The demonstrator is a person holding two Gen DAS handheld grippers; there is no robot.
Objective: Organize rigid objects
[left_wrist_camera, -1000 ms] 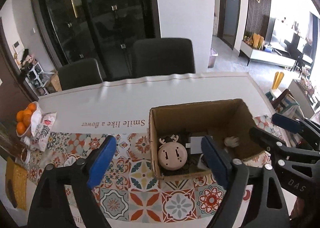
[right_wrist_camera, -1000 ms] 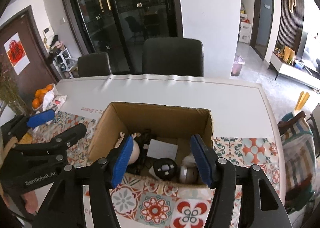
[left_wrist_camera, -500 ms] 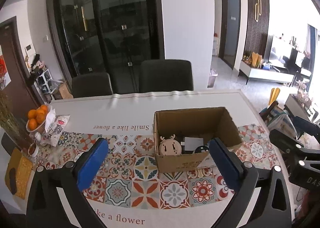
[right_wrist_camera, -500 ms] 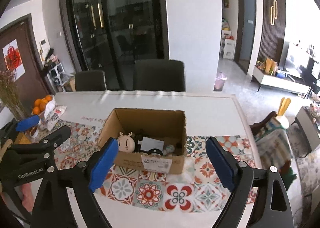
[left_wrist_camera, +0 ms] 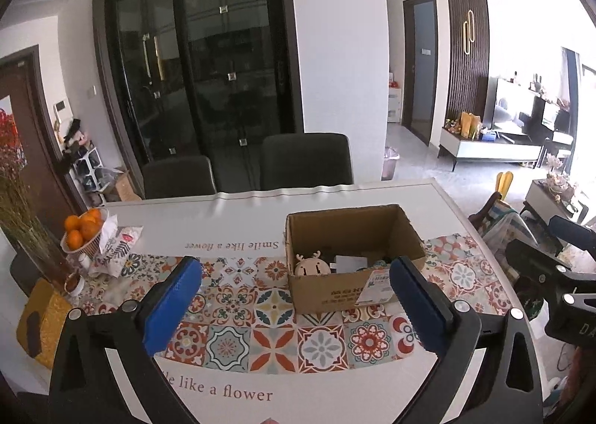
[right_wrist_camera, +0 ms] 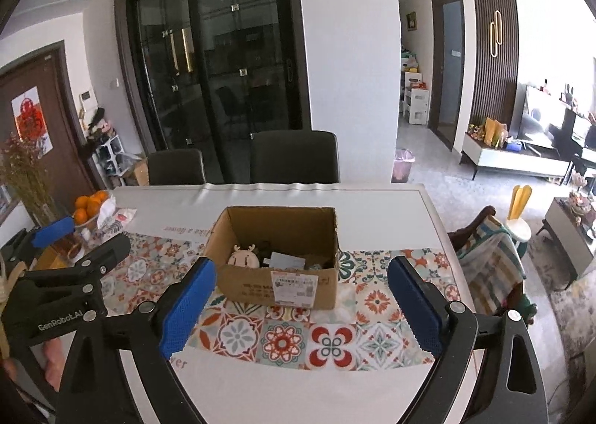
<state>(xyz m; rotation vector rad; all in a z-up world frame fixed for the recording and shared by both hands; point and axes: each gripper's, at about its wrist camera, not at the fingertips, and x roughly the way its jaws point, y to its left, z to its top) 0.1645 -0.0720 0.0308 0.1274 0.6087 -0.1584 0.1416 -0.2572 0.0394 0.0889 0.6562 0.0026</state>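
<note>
An open cardboard box point(left_wrist_camera: 335, 290) point(right_wrist_camera: 260, 282) stands on the tiled runner in the middle of the table. Inside it lie a round pink deer-face toy point(left_wrist_camera: 313, 267) point(right_wrist_camera: 244, 258), a white card point(left_wrist_camera: 348, 262) point(right_wrist_camera: 285, 260) and some dark items that are partly hidden. My left gripper point(left_wrist_camera: 294, 263) is held back from the box, above the runner, open and empty. My right gripper point(right_wrist_camera: 301, 263) hovers alongside it, its jaws opening with nothing between them. Each gripper shows at the edge of the other's view.
A bowl of oranges point(left_wrist_camera: 83, 228), snack packets point(left_wrist_camera: 119, 245) and a vase of dried stems point(left_wrist_camera: 22, 222) stand at the table's left end, near a yellow box point(left_wrist_camera: 41, 323). Two dark chairs point(left_wrist_camera: 305, 159) sit behind the far edge. A chair with a striped blanket point(right_wrist_camera: 491, 256) is at right.
Both grippers have drawn back and upward from the box, which now looks smaller and farther off. Both pairs of jaws have spread wider, with nothing held.
</note>
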